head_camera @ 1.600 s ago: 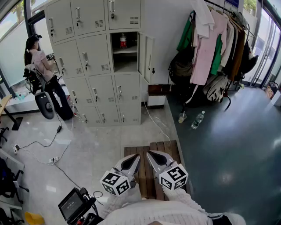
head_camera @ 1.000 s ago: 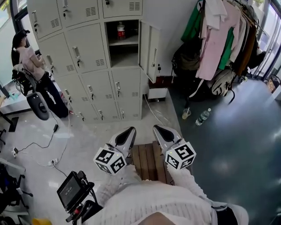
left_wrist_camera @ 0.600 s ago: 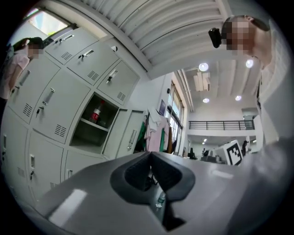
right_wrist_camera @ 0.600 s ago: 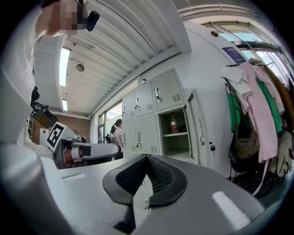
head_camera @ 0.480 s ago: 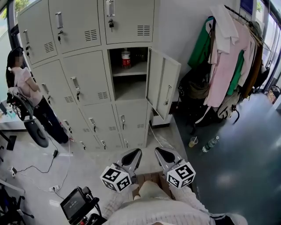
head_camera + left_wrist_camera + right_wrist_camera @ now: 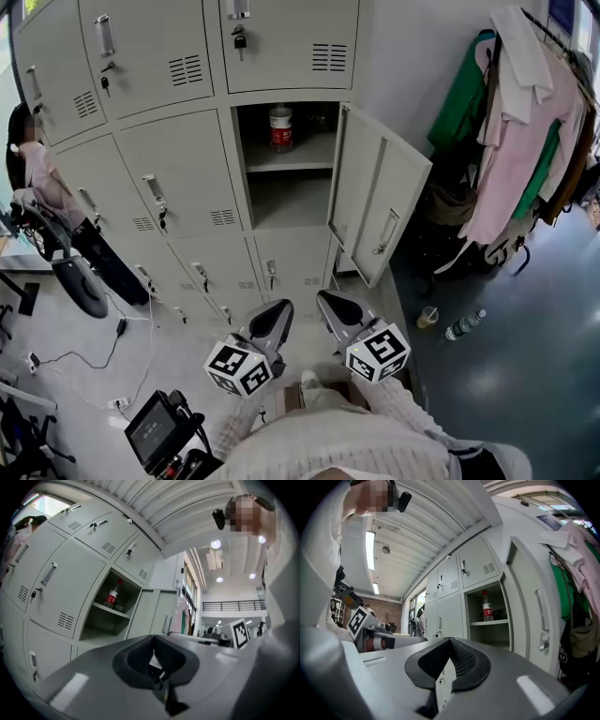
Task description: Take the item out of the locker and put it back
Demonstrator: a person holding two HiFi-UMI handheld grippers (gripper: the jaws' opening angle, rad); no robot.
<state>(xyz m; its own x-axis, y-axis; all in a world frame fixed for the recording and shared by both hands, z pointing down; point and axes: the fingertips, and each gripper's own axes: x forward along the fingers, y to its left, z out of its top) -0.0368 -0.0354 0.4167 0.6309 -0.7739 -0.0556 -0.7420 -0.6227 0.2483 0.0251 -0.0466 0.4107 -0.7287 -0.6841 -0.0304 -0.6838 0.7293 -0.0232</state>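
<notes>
The person is standing in front of a bank of grey lockers (image 6: 178, 169), holding both grippers level and side by side at the lower middle of the head view. The left gripper (image 6: 278, 309) is keeping its jaws pressed together with nothing between them, and the right gripper (image 6: 325, 302) is likewise closed and empty. One locker (image 6: 292, 202) is standing open, its door (image 6: 380, 202) swinging out to the right. Inside, a clear bottle with a red label and cap (image 6: 281, 128) is standing upright on the upper shelf (image 6: 295, 161), well apart from both grippers. Another person (image 6: 37, 178) is standing at the left by the lockers. Coats (image 6: 525, 141) are hanging at the right, with a cup (image 6: 428, 317) and a plastic bottle (image 6: 464, 325) lying near each other on the floor below them.
</notes>
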